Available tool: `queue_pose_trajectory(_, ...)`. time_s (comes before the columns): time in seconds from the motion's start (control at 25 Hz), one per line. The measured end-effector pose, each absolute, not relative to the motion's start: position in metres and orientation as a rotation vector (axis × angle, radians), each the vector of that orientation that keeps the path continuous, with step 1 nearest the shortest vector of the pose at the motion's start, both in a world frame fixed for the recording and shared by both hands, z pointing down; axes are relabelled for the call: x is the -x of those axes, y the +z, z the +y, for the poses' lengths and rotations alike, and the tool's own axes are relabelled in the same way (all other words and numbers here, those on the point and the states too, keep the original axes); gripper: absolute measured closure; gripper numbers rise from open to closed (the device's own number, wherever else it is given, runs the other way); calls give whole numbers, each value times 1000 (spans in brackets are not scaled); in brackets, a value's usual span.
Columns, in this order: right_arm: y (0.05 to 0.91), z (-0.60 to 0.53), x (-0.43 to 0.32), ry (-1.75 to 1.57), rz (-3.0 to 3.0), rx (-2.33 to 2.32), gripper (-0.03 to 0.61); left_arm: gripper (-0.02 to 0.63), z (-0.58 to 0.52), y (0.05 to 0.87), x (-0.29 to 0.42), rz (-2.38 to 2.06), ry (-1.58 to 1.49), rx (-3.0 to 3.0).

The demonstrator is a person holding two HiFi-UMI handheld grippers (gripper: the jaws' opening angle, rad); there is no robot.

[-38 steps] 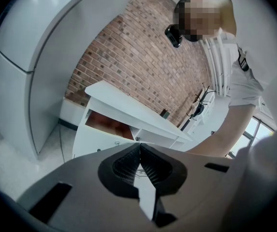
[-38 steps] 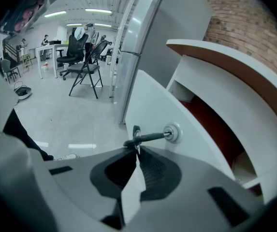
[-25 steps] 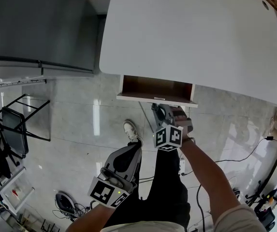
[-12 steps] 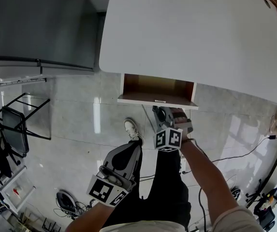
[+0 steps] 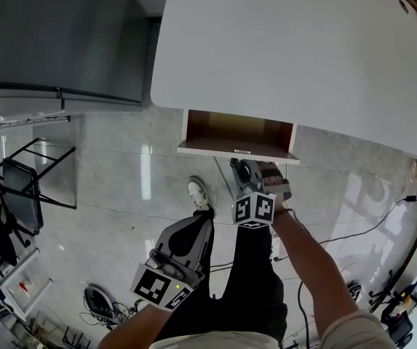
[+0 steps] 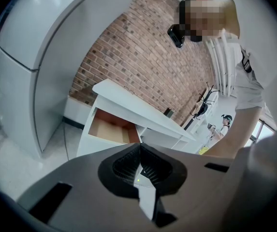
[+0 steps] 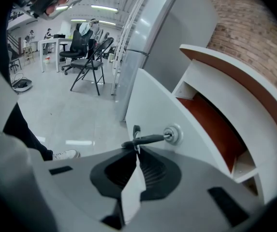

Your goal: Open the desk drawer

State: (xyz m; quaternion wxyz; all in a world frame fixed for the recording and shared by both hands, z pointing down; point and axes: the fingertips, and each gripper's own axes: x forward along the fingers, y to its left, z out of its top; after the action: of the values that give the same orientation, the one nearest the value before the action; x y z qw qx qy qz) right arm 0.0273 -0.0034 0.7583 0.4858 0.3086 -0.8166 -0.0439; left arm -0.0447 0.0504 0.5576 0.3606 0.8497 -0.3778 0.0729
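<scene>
Drawer (image 5: 237, 131) open, right claw (image 7: 137, 150) gripping key (image 7: 151, 138)

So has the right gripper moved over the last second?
No. The right gripper stays just below the drawer front, shut on its key.

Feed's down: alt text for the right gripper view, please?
The right gripper holds its fingers shut on the key that sticks out of the lock in the white drawer front. The drawer stands partly open, brown inside showing; a folding chair stands on the grey floor behind.
</scene>
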Motion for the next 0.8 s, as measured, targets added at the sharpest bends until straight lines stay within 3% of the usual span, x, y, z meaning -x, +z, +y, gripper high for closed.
queue_pose_trajectory(0.8,762,11,-28,-157,-1964,-740,551,606,53,561,50,-986,199,-2183)
